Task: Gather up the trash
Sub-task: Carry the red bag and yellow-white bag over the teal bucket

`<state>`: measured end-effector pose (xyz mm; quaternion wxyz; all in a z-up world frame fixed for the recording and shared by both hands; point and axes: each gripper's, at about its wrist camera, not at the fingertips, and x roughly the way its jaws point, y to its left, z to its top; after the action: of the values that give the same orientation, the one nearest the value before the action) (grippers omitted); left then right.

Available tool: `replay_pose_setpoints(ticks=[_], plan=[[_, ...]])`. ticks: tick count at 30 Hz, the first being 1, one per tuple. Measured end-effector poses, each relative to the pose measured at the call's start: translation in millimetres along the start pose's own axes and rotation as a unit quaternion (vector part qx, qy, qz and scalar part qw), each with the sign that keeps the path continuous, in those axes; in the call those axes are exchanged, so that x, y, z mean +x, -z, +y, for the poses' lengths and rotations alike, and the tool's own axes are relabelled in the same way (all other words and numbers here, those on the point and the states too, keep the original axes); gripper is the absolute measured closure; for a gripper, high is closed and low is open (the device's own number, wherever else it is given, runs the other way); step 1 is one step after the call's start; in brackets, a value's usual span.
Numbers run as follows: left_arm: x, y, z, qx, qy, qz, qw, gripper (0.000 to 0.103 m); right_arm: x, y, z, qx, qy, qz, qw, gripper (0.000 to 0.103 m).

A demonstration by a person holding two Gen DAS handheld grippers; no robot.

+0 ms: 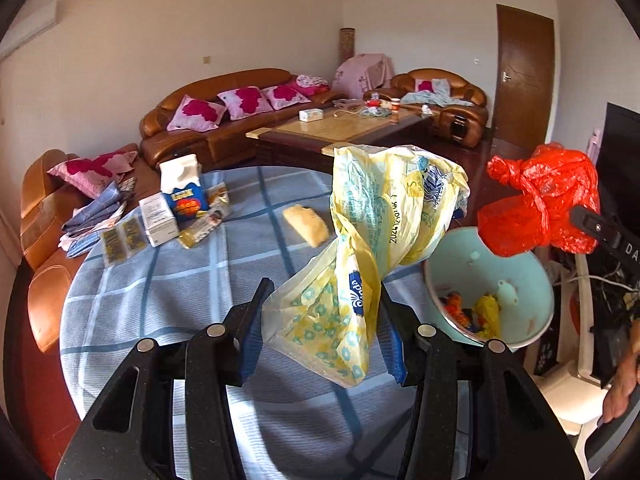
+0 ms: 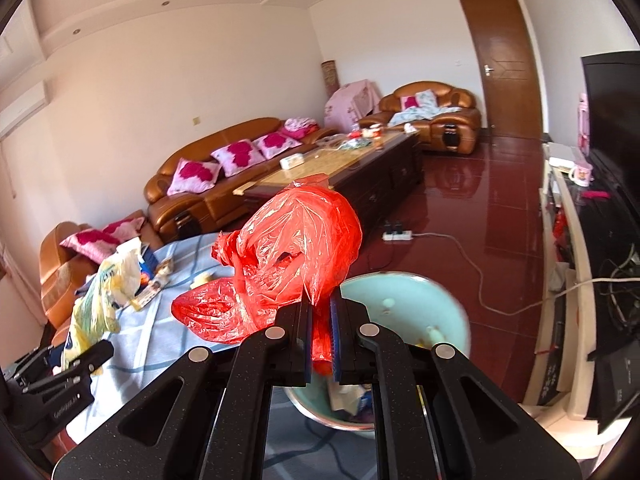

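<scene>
Here we see our left gripper (image 1: 326,336), jaws partly apart, clamped on a yellow plastic bag (image 1: 372,240), while our right gripper (image 2: 320,344), jaws together, pinches a red plastic bag (image 2: 288,252). The blue bin (image 1: 532,280) sits at four o'clock off the checked tablecloth (image 1: 160,300); sofas (image 1: 224,120) stand at twelve.

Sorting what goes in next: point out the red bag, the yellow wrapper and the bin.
red bag (image 2: 296,236), right wrist view, crinkled middle
yellow wrapper (image 1: 384,208), left wrist view, printed upper part
bin (image 1: 532,280), left wrist view, inner wall
</scene>
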<state>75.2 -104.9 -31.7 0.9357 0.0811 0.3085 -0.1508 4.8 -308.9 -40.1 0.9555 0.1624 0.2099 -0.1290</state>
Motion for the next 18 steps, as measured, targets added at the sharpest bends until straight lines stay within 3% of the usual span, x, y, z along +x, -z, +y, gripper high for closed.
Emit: replay_pose_setpoints(ticks=[18], plan=[[29, -19, -85, 0.057, 0.027, 0.006, 0.998, 0.054, 8, 7, -67, 0.032, 0.083, -0.012, 0.996, 0.095]])
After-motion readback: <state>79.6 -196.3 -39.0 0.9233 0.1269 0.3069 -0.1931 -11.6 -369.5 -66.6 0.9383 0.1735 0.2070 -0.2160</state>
